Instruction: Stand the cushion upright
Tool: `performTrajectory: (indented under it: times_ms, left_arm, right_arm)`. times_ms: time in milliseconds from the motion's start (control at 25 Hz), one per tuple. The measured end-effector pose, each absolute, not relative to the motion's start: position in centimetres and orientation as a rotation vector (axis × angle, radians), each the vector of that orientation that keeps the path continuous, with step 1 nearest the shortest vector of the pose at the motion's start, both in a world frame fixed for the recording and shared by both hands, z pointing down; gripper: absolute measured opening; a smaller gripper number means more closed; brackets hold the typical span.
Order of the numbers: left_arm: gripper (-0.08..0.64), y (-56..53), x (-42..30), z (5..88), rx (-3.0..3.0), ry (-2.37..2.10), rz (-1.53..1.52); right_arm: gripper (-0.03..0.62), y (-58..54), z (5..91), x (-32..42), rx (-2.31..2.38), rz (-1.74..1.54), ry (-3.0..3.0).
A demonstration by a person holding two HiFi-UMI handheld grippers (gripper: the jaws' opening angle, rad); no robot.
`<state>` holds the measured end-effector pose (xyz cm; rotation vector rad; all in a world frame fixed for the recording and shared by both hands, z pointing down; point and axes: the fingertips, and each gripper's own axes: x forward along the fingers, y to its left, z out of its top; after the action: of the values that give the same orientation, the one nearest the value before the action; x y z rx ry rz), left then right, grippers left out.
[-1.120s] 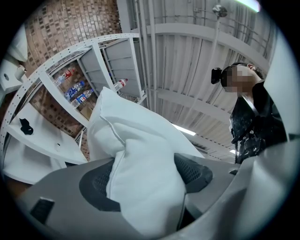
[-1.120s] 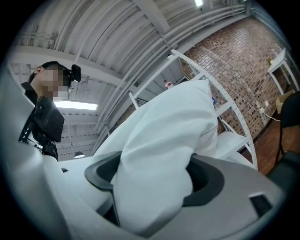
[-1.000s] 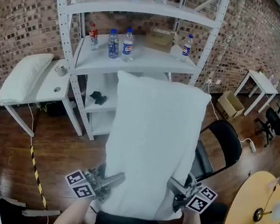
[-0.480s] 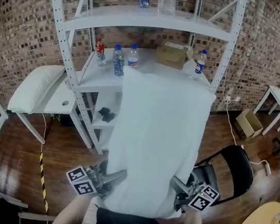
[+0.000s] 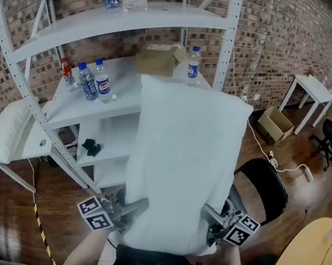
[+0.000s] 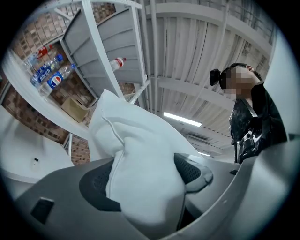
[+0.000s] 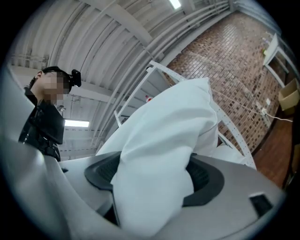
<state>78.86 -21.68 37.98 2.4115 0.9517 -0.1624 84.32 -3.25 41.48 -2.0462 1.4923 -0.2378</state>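
Left tongs (image 5: 134, 209) and right tongs (image 5: 209, 218) clamp the cushion (image 5: 184, 156) at bottom corners.

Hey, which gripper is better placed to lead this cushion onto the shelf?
Left, probably: left gripper and right gripper each clamp a bottom corner of the cushion, but the shelf lies leftward.

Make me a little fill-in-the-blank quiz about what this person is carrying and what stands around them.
The number of grippers shut on the white cushion is ____: the left gripper and the right gripper.
The chair to the right of the cushion is coloured ____.
The wall behind the shelf rack is built of ____.
Missing words: two; black; brick.
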Motion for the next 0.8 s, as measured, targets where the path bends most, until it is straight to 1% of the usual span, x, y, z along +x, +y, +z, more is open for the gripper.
performTrajectory:
  times_ms: [280,560,800]
  left_arm:
    - [0.339,-14.4,87.3,39.5,2.245,1.232,-0.033]
    - [0.339,-8.1,96.4,38.5,2.039,1.580,0.016]
    - [0.339,-4.2,101.0,37.8,1.866,1.776,0.058]
  right_arm:
    - [0.388,4.8,42.4,87.5,-2.221,-0.182,1.177]
    - [0.388,10.4,41.5,90.8,-2.391,-0.006,0.841]
    - [0.388,12.8,41.0,92.0,-2.471,0.077,0.608]
